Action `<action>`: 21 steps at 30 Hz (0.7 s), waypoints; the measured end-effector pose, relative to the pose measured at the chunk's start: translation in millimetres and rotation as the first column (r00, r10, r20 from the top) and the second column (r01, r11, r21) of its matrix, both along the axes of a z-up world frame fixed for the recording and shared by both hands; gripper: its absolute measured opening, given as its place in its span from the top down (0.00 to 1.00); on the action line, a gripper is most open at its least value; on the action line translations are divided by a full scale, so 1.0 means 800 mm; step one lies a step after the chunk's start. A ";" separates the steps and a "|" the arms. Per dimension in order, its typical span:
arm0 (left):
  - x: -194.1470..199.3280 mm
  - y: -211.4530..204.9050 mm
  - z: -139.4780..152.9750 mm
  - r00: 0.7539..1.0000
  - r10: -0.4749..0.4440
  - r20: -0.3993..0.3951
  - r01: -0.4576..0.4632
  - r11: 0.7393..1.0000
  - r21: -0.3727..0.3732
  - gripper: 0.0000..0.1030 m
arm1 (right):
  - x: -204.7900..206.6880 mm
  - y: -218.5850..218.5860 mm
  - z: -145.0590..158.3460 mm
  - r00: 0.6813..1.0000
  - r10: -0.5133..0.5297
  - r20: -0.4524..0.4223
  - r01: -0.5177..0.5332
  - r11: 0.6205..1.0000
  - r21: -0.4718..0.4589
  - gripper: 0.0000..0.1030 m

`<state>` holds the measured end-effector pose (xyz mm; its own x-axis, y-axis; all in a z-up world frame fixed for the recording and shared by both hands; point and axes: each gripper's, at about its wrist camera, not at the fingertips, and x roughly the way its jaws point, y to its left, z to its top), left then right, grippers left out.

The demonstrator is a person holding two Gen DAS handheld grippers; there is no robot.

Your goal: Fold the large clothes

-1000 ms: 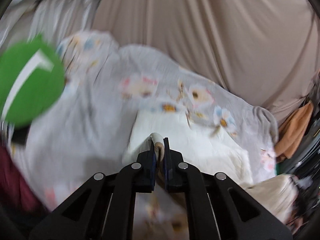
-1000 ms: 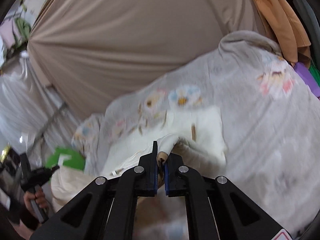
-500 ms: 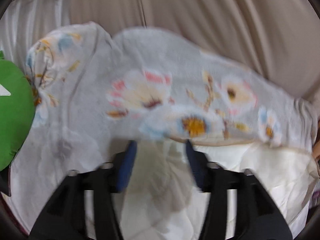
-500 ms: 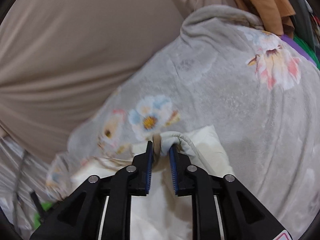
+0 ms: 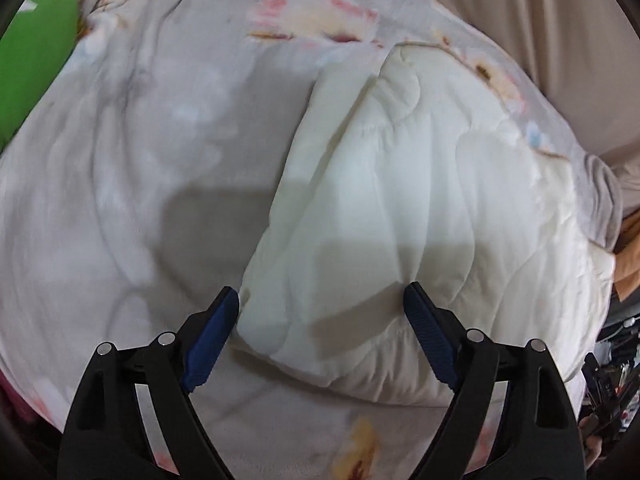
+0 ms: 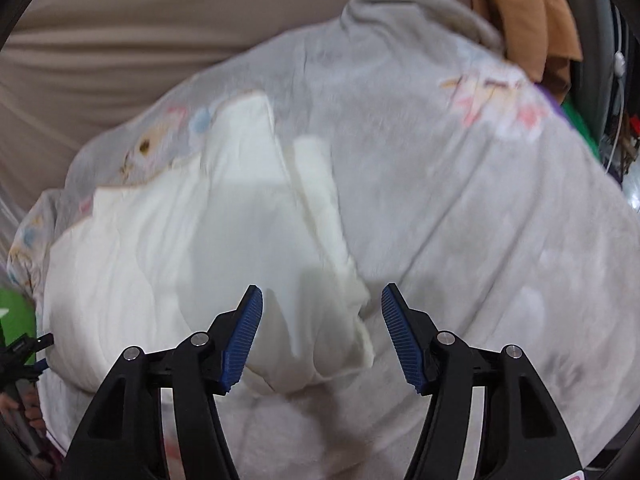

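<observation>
left gripper [image 5: 321, 300]: black angular arms, silver screws, blue ribbed pads | right gripper [image 6: 322, 300]: same black frame, blue pads

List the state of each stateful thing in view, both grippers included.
Left gripper: jaws opening, pads clear of the fabric.
Right gripper: jaws opening, nothing gripped.
Cream quilted piece: folded over, lying on the blanket.
Grey floral blanket: spread out, rumpled.

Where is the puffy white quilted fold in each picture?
Left wrist view: the puffy white quilted fold fills the centre and right, over the grey flowery blanket.
Right wrist view: it lies centre-left.
Shared landmark: the bright green round thing, top left in one, at the left edge in the other.
</observation>
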<state>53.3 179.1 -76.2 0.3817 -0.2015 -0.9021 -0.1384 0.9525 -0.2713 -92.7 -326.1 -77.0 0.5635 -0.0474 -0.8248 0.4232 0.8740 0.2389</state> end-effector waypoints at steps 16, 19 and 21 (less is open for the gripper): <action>-0.097 0.029 -0.004 0.978 -0.100 -0.184 0.122 0.986 0.112 0.88 | -0.110 0.023 -0.018 0.985 0.082 -0.152 -0.062 0.989 0.132 0.92; -0.103 0.035 0.004 0.984 -0.059 -0.166 0.076 0.993 0.095 0.83 | -0.112 0.027 -0.024 0.980 0.086 -0.180 -0.066 0.991 0.113 0.88; -0.100 0.047 0.030 0.995 -0.015 -0.099 0.020 0.999 0.049 0.83 | -0.103 0.025 -0.003 0.987 0.071 -0.145 -0.057 0.994 0.096 0.81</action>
<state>-26.8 216.6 -51.9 0.2868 -0.1615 -0.9443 -0.1455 0.9669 -0.2095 -175.0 -305.7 -79.3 0.4345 0.0640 -0.8984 0.4039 0.8777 0.2579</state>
